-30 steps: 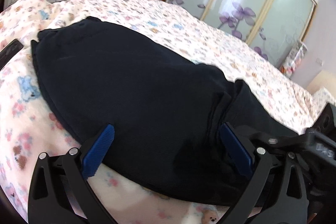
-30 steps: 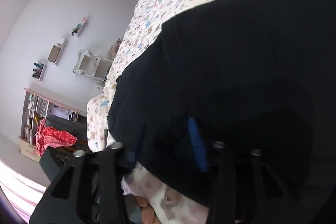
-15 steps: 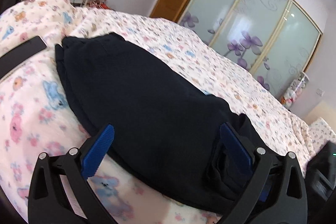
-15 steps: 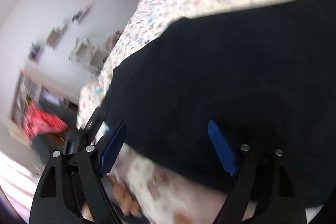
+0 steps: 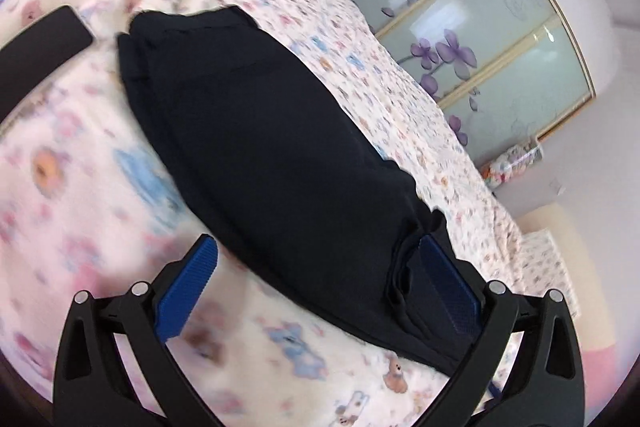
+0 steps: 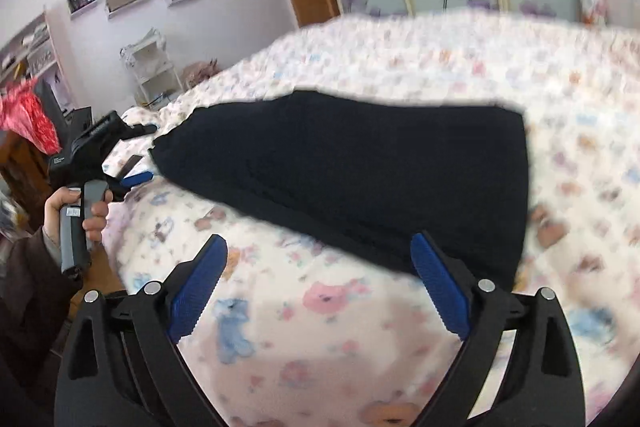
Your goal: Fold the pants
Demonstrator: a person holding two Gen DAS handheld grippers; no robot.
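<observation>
Two hand-held grippers work over one bed: the left gripper (image 5: 316, 283) stands with its jaws spread wide, its right blue pad (image 5: 448, 287) lying against the near edge of the pants (image 5: 280, 163) without pinching them; the right gripper (image 6: 318, 287) has its jaws opening, with only the bedspread (image 6: 320, 327) between them. One pair of dark pants lies folded in a flat stack on the floral bedspread, reaching from 11 o'clock to 4 o'clock in the left wrist view. One dark phone-like slab (image 5: 36, 43) rests at 10 o'clock. One hand (image 6: 76, 215) grips the left tool's handle at 9 o'clock in the right wrist view. A second earlier, the right gripper's jaws were buried in the cloth; both tools now sit farther back, with more bedspread showing before them.
</observation>
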